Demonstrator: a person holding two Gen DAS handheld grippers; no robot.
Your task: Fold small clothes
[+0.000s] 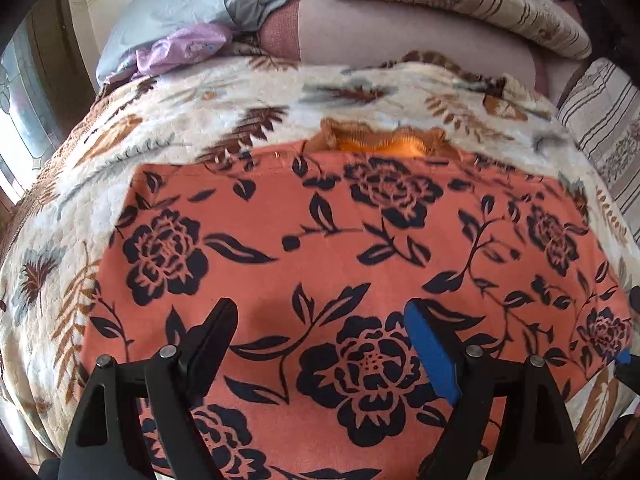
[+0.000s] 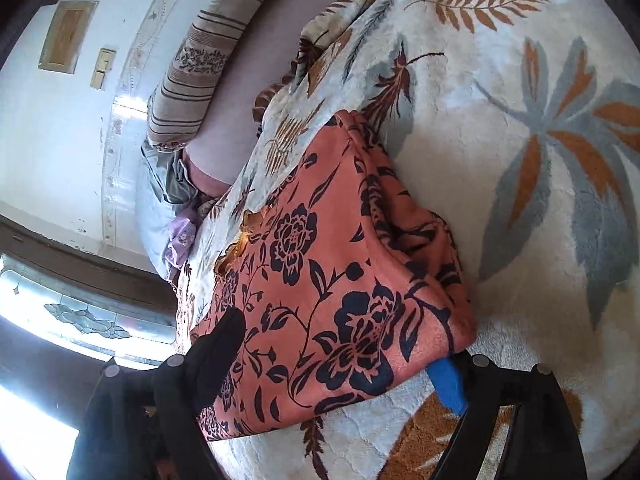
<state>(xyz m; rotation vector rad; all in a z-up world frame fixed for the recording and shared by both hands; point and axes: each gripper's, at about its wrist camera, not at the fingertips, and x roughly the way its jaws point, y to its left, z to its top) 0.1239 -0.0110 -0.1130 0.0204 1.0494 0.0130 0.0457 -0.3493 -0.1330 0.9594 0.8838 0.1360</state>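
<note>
Looking through the left wrist view, I see the coral-orange garment with black rose print [image 1: 360, 248] spread flat on the cream plush blanket with brown and grey leaves [image 1: 168, 128]; my left gripper [image 1: 320, 328] hangs over the garment's near part, jaws released, nothing between them. Soft, light, limp cloth by my judgement; it should drape and slip when lifted.

Right wrist view: the garment [image 2: 332, 264] lies doubled on the blanket [image 2: 520, 160]. My right gripper [image 2: 340, 360] straddles its near corner, jaws spread, apparently unclenched. I would pinch that layered corner.
</note>
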